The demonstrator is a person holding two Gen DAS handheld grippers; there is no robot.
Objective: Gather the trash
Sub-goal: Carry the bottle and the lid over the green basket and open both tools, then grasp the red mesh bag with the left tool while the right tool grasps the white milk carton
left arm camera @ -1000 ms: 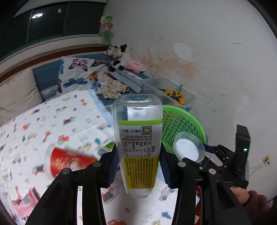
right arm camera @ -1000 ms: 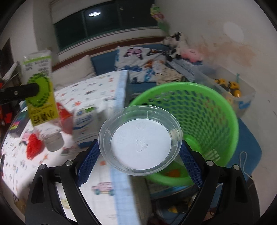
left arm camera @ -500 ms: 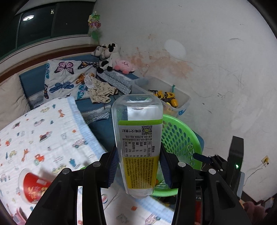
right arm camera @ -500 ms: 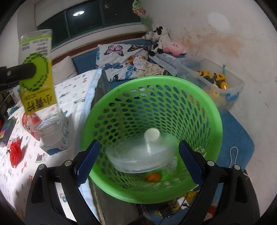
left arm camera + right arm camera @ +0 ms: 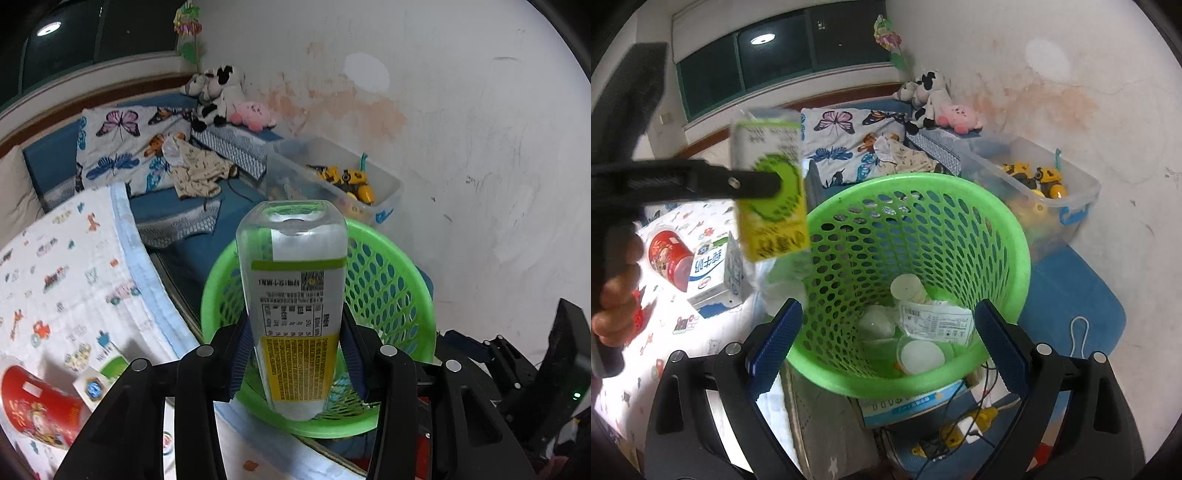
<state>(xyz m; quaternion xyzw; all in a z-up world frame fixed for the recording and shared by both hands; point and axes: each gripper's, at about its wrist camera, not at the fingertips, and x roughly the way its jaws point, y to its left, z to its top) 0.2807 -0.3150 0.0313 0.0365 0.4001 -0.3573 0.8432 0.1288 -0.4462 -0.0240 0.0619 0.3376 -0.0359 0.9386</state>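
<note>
Cartoon-printed white bedding (image 5: pixel 74 280) is spreading under both tools. Nearest, the left gripper (image 5: pixel 293 354) is clamping a clear square plastic bottle with a yellow-green label (image 5: pixel 293 306) by its lower body, base pointing away from the camera, long axis running along the fingers, cap end hidden. Beyond it, the round green perforated plastic basket (image 5: pixel 1004 236) is holding lids and paper. The right gripper (image 5: pixel 886 336) is hanging spread wide and empty over the rim. Released here, the bottle is likely risking striking the near rim and bouncing onto the bedding.
</note>
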